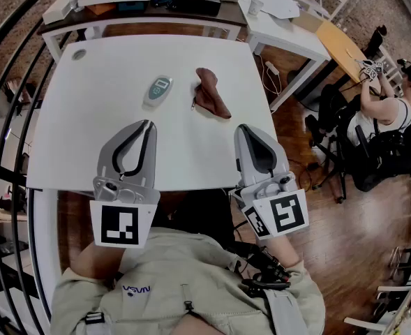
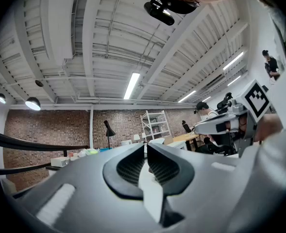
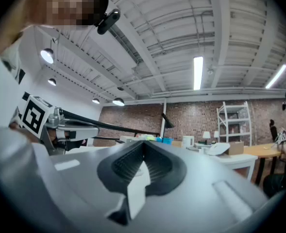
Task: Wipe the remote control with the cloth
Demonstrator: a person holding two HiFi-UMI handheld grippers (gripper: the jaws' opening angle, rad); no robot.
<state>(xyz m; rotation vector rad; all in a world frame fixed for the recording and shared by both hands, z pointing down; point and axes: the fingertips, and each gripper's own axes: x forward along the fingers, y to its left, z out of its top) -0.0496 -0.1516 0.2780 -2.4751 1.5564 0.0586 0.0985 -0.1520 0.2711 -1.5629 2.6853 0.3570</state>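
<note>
Both jaw pairs are clenched on nothing, left gripper (image 1: pixel 147 124) and right gripper (image 1: pixel 242 128) poised over the near edge of the table (image 1: pixel 72 131) (seemingly a ready stance), cloth (image 1: pixel 211 94) and remote control (image 1: pixel 158 91) untouched ahead.

Upside-down "NASA" logo (image 1: pixel 135 291) on person's jacket (image 1: pixel 198 267)

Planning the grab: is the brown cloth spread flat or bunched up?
Bunched up: the cloth lies in a crumpled ridge on the table, right of the remote control.
</note>
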